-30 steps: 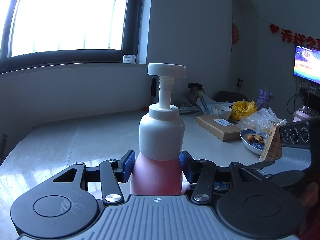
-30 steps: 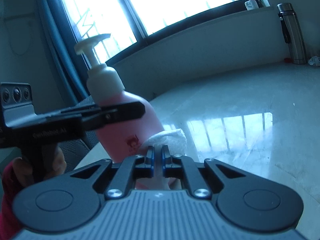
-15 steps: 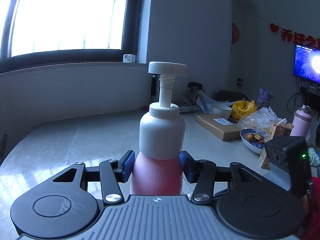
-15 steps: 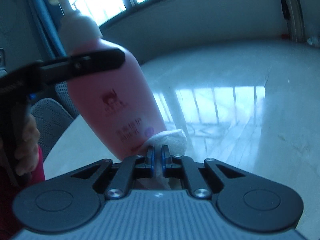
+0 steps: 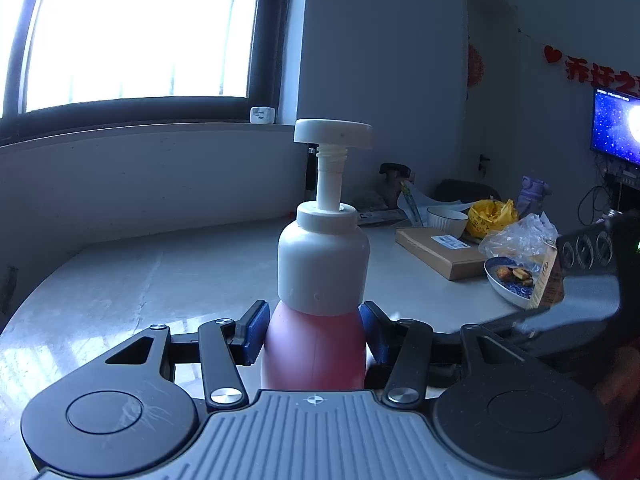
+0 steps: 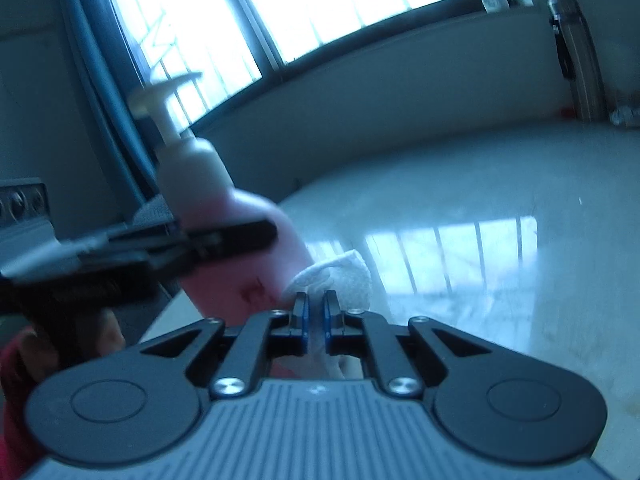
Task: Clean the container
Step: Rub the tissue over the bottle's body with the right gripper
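Pink plastic pump bottle with white cap (image 5: 316, 344) clamped upright by left gripper (image 5: 315, 334), only right wrist view showing white folded wipe (image 6: 344, 280) pinched in right gripper (image 6: 316, 320), touching bottle side.

Red Chinese characters with a heart hang as a paper banner (image 5: 592, 74) on the wall at two o'clock, too distorted to read; the pink plastic pump bottle (image 6: 256, 264) carries a blurred red mark.

pump bottle (image 6: 236, 240) blurred; its base hidden.
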